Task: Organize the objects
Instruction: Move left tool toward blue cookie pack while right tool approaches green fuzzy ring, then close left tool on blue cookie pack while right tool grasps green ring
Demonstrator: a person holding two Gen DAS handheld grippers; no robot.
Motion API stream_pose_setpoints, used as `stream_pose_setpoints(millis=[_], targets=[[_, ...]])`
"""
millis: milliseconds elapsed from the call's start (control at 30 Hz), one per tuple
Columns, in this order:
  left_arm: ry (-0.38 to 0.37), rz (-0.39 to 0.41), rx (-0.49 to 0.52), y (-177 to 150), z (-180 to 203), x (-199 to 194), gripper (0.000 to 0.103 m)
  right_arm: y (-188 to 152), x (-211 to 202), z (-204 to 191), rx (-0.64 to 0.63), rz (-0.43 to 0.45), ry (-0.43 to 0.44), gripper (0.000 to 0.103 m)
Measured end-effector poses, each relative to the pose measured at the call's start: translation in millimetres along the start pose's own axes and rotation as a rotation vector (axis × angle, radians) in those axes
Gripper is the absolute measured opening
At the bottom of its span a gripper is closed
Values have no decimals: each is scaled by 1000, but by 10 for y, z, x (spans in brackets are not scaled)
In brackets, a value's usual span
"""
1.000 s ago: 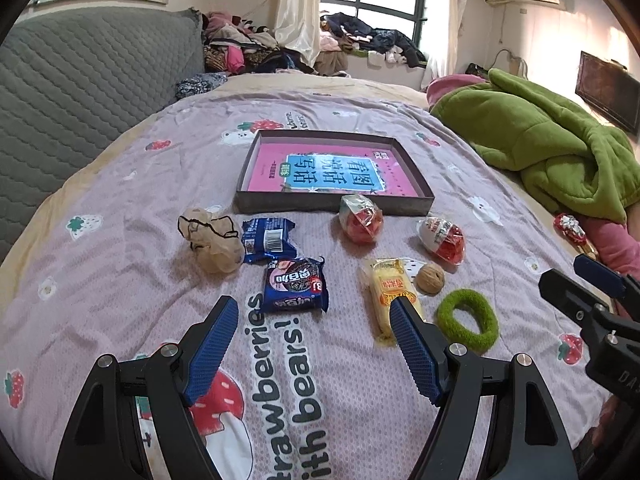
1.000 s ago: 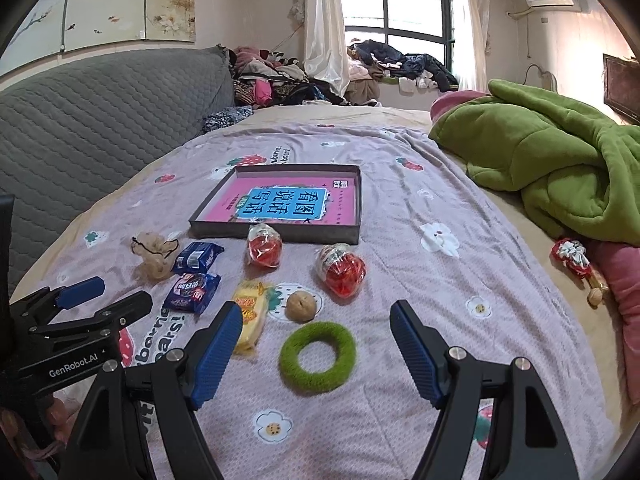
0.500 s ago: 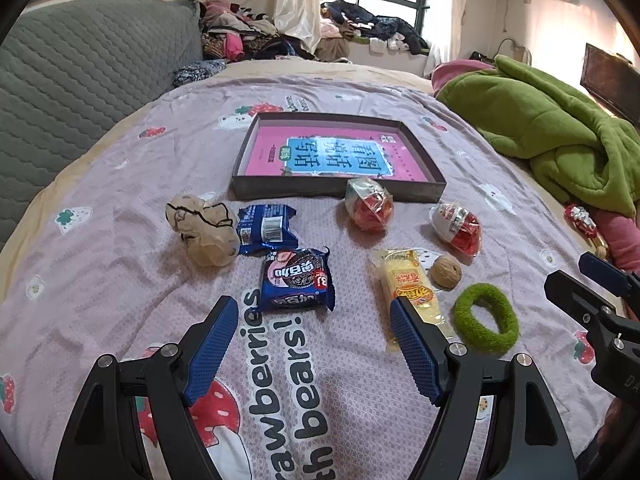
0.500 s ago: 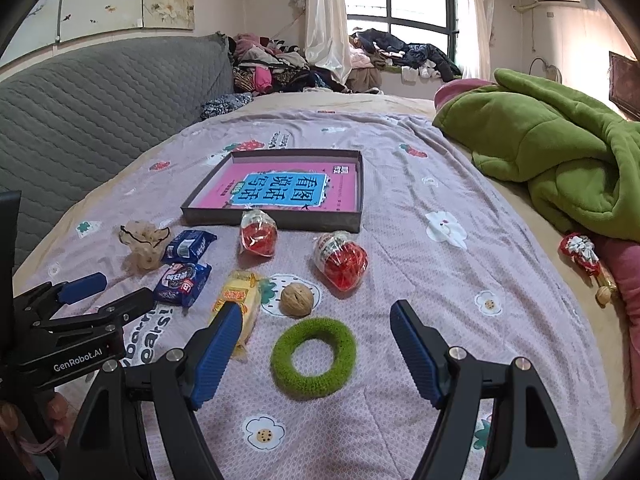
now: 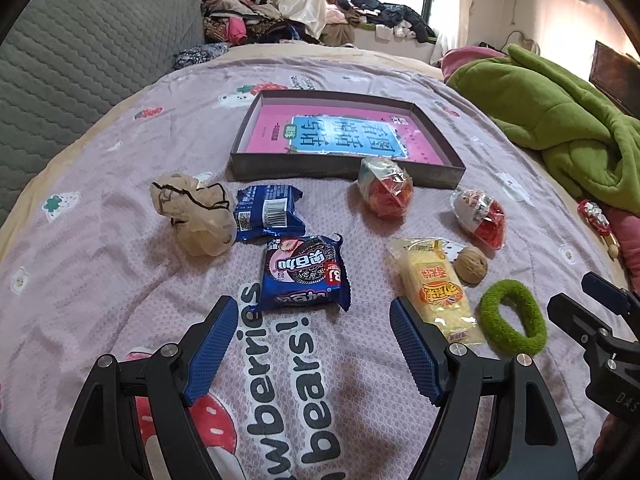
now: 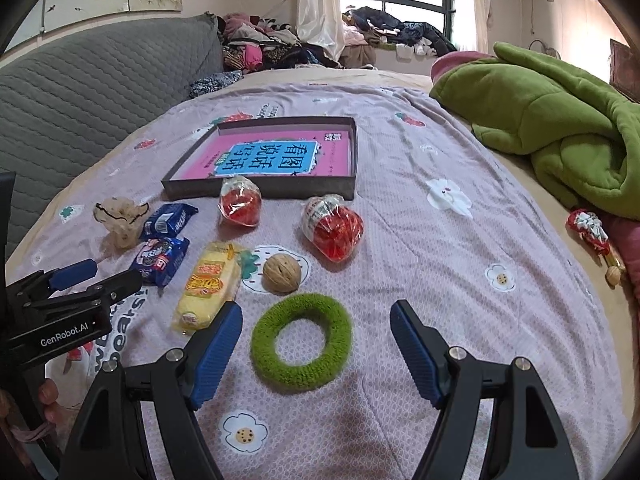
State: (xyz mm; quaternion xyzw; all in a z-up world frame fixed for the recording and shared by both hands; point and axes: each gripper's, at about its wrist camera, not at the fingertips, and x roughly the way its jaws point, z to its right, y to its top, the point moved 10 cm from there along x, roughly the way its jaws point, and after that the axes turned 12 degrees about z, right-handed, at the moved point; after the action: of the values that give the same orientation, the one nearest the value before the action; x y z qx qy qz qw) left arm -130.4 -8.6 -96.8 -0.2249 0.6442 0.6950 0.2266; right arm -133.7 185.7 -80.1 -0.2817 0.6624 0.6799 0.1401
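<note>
Starting out: tray [image 5: 344, 168] holds no loose items, snacks [image 5: 304, 274] lie on bed [image 5: 100, 280]; both claws, left claw [image 5: 310, 320] and right claw [image 6: 316, 322], gape apart, holding nothing.

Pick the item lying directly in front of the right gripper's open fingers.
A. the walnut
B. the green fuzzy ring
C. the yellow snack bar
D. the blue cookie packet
B: in the right wrist view the green fuzzy ring lies on the bedspread just ahead of the open right gripper, between its fingers' lines; nothing is gripped.

In front of the tray [image 5: 344, 170] lie two wrapped toys [image 5: 385, 193]; the walnut [image 5: 472, 266] sits nearer, the ring [image 5: 513, 322] nearest.
</note>
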Motion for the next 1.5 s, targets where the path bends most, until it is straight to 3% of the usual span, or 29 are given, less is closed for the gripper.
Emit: stream_pose_setpoints(millis=[800,967,1133,1500], targets=[[18,-56,-14,-84,-59,562,79,-367,511,226,38,-142,-57,76],[29,-71,-13,-108,-59,684,79,-411,582,178,15,-159,-54,71],[30,-81,-30,-118,-92,787,79,-422,622,162,8,-163,-65,66],[37,-83,-19,-124,-118,853,79,-413,631,45,-2,-161,-37,30]])
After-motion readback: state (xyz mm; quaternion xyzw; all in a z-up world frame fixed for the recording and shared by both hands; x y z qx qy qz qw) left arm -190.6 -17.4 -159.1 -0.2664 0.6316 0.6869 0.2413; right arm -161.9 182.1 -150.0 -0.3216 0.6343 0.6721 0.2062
